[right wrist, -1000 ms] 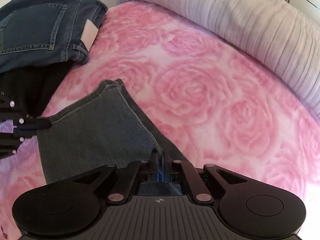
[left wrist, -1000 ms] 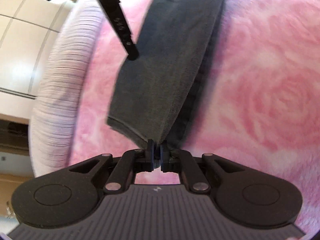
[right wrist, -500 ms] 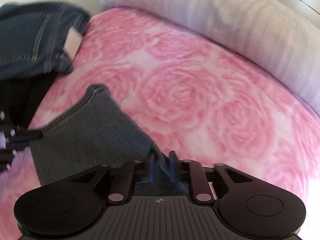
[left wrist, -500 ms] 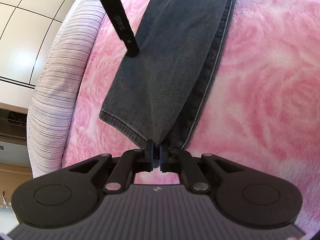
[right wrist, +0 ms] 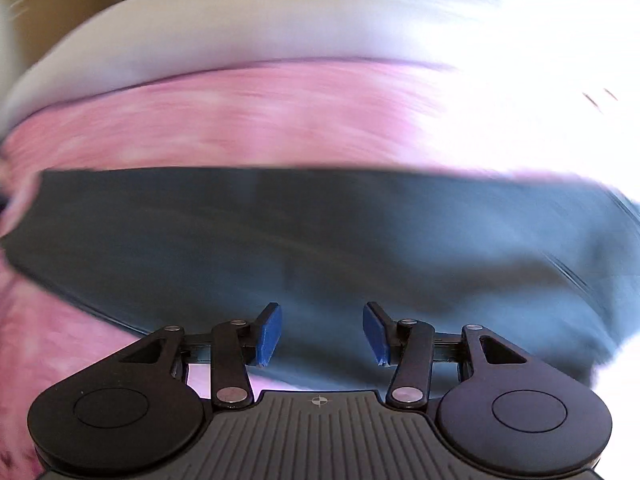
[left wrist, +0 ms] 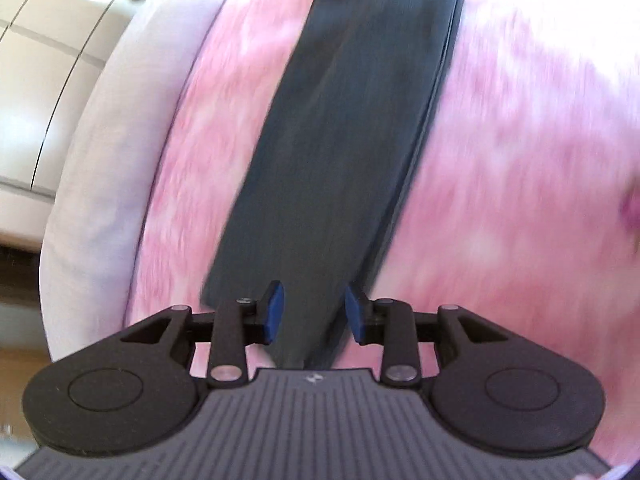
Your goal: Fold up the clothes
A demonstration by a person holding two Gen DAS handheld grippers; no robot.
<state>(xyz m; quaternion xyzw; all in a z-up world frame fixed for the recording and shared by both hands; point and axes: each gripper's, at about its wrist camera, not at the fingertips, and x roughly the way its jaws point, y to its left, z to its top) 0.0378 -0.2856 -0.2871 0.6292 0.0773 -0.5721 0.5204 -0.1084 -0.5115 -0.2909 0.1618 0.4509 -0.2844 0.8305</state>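
Both the left tool and right tool, clamped on the dark grey trousers a second ago, now stand apart, leaving the garment released flat on the bed beside its pillow-side edge, suggesting this fold is laid.

Bed covered by a pink, rose-patterned fleecy blanket, blurred by motion in both views. Long dark grey denim trousers lie flat directly on the blanket; in the left wrist view they run as a narrow strip from bottom centre to the top edge, in the right wrist view they spread as a wide band across the frame. Pale grey-white ribbed pillow lies along the blanket's far edge, apart from the trousers.
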